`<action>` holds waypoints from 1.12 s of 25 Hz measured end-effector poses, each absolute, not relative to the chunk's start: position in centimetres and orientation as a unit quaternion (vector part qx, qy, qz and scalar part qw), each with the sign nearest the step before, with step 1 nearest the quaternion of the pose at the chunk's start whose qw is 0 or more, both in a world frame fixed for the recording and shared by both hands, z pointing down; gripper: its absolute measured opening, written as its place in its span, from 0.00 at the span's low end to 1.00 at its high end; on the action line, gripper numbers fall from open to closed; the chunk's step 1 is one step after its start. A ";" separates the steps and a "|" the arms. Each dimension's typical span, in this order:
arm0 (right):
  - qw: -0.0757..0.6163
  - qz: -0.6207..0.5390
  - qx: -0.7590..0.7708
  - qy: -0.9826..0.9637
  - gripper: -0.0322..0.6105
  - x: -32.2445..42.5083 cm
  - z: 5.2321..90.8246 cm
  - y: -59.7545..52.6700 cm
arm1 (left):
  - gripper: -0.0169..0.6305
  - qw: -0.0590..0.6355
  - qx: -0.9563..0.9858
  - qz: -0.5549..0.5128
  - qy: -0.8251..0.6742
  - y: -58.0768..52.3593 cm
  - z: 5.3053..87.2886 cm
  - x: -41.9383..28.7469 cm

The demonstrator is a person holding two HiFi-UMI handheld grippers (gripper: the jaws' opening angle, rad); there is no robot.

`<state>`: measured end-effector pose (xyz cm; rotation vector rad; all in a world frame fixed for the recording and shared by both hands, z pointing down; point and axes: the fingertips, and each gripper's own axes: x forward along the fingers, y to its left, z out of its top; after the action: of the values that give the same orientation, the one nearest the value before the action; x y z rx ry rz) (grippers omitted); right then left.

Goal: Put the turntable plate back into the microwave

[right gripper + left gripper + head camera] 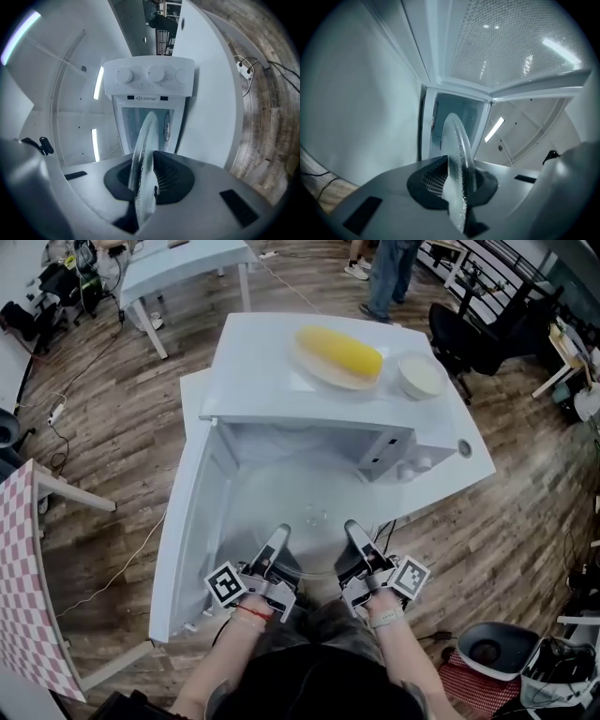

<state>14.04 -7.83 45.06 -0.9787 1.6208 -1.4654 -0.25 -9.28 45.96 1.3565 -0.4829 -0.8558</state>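
Plate [311, 517]: clear glass, round, held about level at the mouth of the microwave [272, 362]. Its near rim is clamped by the left gripper [278, 538] and the right gripper [354, 532], side by side. Door [183, 531] is swung wide, left of microwave. Panel [149, 75] print is too small to be read.

My head camera looks steeply down on the microwave [272, 371]; cameras on my left hand-held gripper [279, 538] and right hand-held gripper [354, 532] face inside, sharing the turntable plate [458, 154].
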 end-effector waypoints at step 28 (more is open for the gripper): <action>0.361 -0.589 -0.363 0.625 0.12 14.5 47.8 -12.2 | 0.08 0.647 0.589 -0.412 -0.256 -12.4 48.4 0.0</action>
<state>14.51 -12.22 47.78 -0.9352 1.6104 -1.5179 0.01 -12.45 48.36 1.3391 -0.5814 -0.9381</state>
